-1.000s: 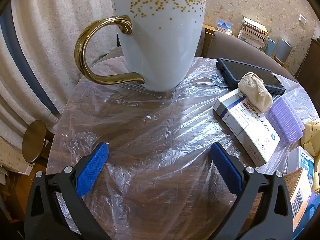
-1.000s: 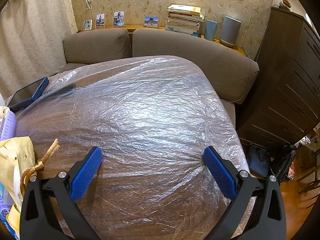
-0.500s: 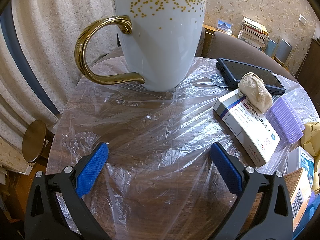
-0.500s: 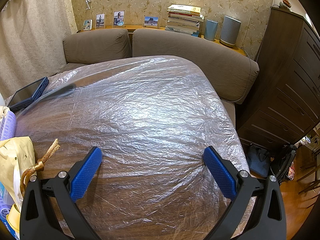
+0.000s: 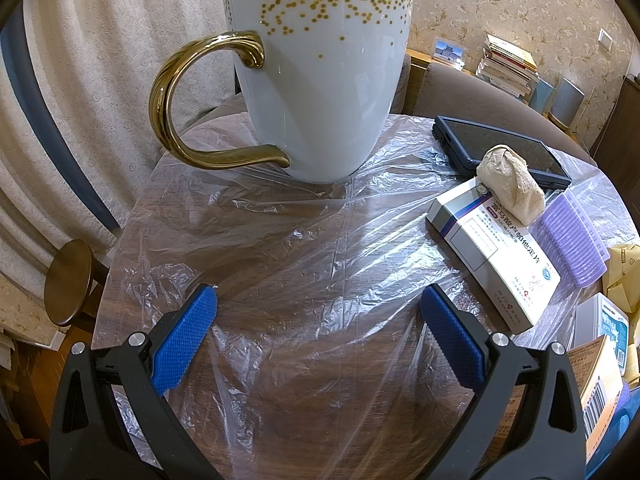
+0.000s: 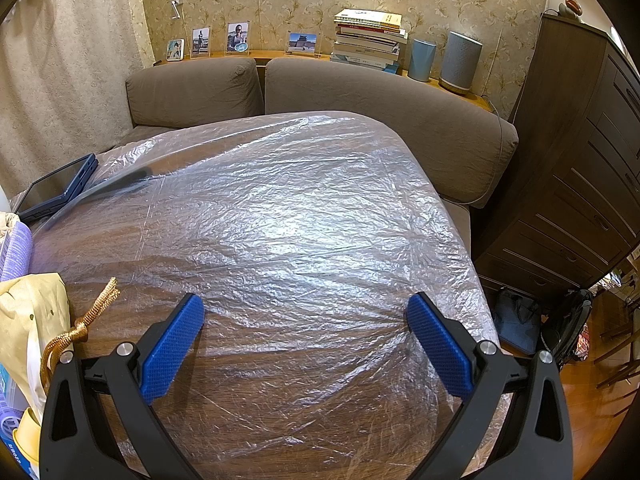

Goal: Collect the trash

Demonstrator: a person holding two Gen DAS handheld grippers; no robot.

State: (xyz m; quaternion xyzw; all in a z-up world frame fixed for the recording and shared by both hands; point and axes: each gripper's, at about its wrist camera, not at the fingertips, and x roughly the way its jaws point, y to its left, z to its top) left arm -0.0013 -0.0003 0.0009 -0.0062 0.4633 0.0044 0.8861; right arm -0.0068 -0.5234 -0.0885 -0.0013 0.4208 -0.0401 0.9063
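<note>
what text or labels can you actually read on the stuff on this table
White medicine box: large blue Chinese characters along its top; I cannot read them reliably.
Same box, small print and round logo: too small to read.
Brown carton at the right edge: a barcode, digits too small to read.
Clear-lidded box: blue printing, blurred.
Yellow paper bag: a small triangle mark, unreadable.
Mug: gold dots only, no text.
Book spines: too small.
</note>
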